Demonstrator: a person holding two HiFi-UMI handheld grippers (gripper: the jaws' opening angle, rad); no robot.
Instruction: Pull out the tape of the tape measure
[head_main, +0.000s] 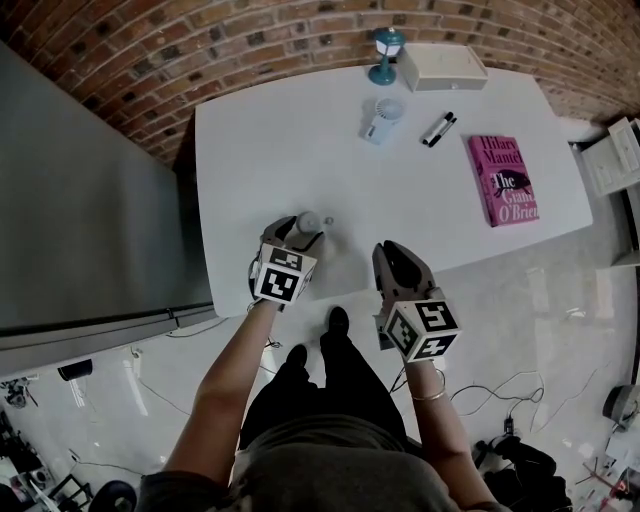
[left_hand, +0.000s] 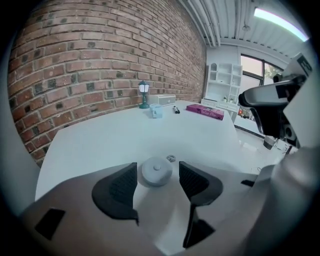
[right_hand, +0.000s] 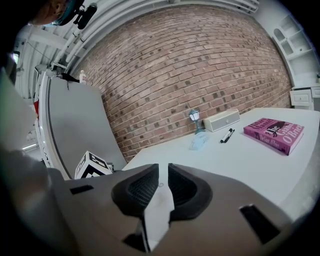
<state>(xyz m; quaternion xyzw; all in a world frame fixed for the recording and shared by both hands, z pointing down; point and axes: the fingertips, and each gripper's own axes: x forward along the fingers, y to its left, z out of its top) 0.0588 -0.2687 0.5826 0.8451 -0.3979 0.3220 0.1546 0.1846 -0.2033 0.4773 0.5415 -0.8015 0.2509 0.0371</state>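
Since the head view puts the tape measure (head_main: 309, 221) at the table's (head_main: 250, 150) near edge, the fan (head_main: 382, 118), marker (head_main: 438, 129) and book (head_main: 503, 179) lie well beyond it. Left gripper view: left gripper (left_hand: 156, 176) gapes around it, not touching. Right gripper view: right gripper (right_hand: 161, 186) is nearly closed, empty.

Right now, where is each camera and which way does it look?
Head view: on the person's head, looking steeply down at the table; arms and legs show.
Left gripper view: on the left gripper, facing the tape measure between its open fingers.
Right gripper view: on the right gripper, looking past its fingers across the table.
All three show the pink book.
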